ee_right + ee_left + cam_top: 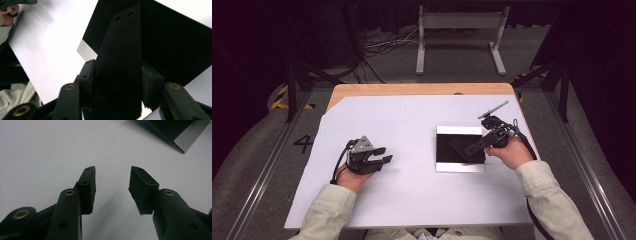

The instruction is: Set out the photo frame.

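Black felt strip (120,62) sits between the pads of my right gripper (117,82), which clamps it above the black tray (460,150) on the white worktop (402,200). Well apart, I see my left gripper (384,155) resting with jaws wide and empty.

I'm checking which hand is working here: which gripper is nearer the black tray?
Right. The right gripper is over the black tray, its jaws around a black strap. The left gripper sits apart on the white sheet, open.

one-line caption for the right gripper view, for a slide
Right gripper closed on a black strap above a black tray on white paper.
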